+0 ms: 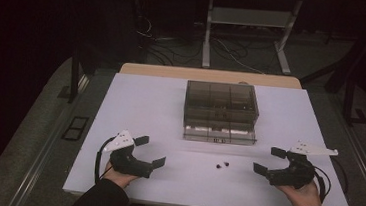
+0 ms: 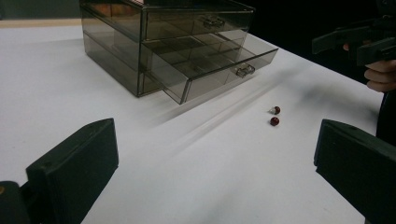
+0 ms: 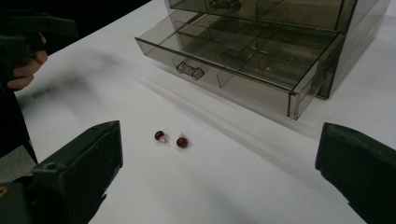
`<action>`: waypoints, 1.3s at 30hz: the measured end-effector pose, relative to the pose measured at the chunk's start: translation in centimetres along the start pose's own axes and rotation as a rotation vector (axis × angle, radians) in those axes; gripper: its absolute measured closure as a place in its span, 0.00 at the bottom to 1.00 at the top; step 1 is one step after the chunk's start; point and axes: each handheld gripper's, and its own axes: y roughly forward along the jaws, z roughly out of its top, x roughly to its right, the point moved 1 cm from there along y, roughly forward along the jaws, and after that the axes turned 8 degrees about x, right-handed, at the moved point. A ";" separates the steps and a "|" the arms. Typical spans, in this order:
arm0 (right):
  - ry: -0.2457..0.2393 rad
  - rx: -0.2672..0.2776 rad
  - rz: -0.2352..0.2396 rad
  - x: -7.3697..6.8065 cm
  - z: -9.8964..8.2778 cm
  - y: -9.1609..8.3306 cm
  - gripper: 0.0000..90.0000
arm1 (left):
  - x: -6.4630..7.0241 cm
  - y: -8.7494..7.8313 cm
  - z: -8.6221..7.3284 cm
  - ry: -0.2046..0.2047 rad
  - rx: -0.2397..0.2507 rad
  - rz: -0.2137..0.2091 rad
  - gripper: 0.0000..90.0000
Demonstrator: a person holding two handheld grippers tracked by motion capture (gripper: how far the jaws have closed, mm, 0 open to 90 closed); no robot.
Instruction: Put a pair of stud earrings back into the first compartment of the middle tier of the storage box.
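Observation:
A smoky clear drawer box [image 1: 221, 105] stands mid-table, its bottom drawer [image 1: 219, 134] pulled out; the divided compartments look empty in the right gripper view [image 3: 261, 60]. Two small dark red stud earrings [image 1: 222, 164] lie on the white table in front of it, close together, also seen in the left gripper view [image 2: 274, 116] and the right gripper view [image 3: 170, 139]. My left gripper [image 1: 149, 152] rests at the near left, open and empty. At the near right my right gripper [image 1: 268, 160] stands open too, nothing between its jaws. Both point inward toward the earrings.
The white table top [image 1: 146, 100] has bare room on both sides of the box. Beyond its far edge stand a metal frame [image 1: 247, 33] and cables on a dark floor. Dark posts flank the table.

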 end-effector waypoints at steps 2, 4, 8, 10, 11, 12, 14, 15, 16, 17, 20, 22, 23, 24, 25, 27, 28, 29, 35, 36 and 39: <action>-0.007 -0.005 0.002 0.0 0.0 0.0 0.00 | 0.0 0.0 0.0 0.006 -0.003 0.000 0.00; -0.009 -0.013 0.006 -0.1 -0.1 0.1 0.00 | 0.1 0.1 -0.1 0.010 -0.009 -0.006 0.00; -0.014 -0.013 0.009 -0.1 -0.1 0.1 0.00 | 0.2 0.2 -0.1 0.013 -0.012 -0.010 0.00; -0.018 -0.017 0.008 0.0 -0.1 0.1 0.00 | 0.1 0.2 -0.1 0.008 -0.010 -0.012 0.00; -0.019 -0.018 0.007 0.0 -0.1 0.1 0.00 | 0.1 0.2 -0.1 0.008 -0.010 -0.010 0.00; -0.017 -0.021 0.008 0.0 -0.2 0.1 0.00 | 0.1 0.2 -0.1 0.009 -0.010 -0.009 0.00; -0.010 -0.021 0.006 -0.1 -0.2 0.0 0.00 | 0.1 0.1 -0.1 0.009 -0.009 -0.010 0.00; -0.010 -0.018 0.006 -0.1 -0.2 0.0 0.00 | 0.1 0.2 -0.1 0.009 -0.009 -0.010 0.00; -0.010 -0.017 0.007 -0.1 -0.2 0.0 0.00 | 0.1 0.2 -0.1 0.009 -0.009 -0.010 0.00; -0.014 -0.017 0.005 0.0 -0.2 -0.1 0.00 | 0.1 0.2 -0.1 0.009 -0.008 -0.010 0.00; -0.009 -0.017 0.007 0.0 -0.2 -0.2 0.00 | 0.1 0.2 -0.1 0.009 -0.008 -0.010 0.00; -0.014 -0.016 0.004 0.0 -0.2 -0.3 0.00 | 0.1 0.1 -0.1 0.008 -0.009 -0.009 0.00; -0.012 -0.014 0.005 0.0 -0.2 -0.3 0.00 | 0.0 0.1 -0.1 0.007 -0.009 -0.007 0.00; -0.012 -0.014 0.005 0.0 -0.2 -0.3 0.00 | 0.0 0.1 -0.1 0.007 -0.009 -0.007 0.00; -0.015 -0.017 0.004 0.0 -0.2 -0.4 0.00 | 0.0 0.1 -0.1 0.002 -0.008 -0.006 0.00; -0.010 -0.020 0.007 -0.1 -0.2 -0.4 0.00 | 0.0 0.1 -0.2 0.001 -0.009 -0.005 0.00; -0.011 -0.025 0.007 -0.1 -0.2 -0.4 0.00 | 0.0 0.1 -0.2 0.002 -0.010 -0.006 0.00; -0.012 -0.029 0.007 -0.2 -0.2 -0.5 0.00 | 0.0 0.1 -0.2 0.002 -0.012 -0.005 0.00; -0.021 -0.040 0.004 -0.4 0.0 -0.8 0.00 | -0.1 0.2 -0.3 0.004 -0.021 0.003 0.00; -0.019 -0.044 0.005 -0.4 0.1 -0.8 0.00 | -0.2 0.2 -0.3 0.003 -0.021 0.004 0.00; -0.016 -0.049 0.002 -0.4 0.3 -1.0 0.00 | -0.2 0.2 -0.4 -0.003 -0.017 0.008 0.00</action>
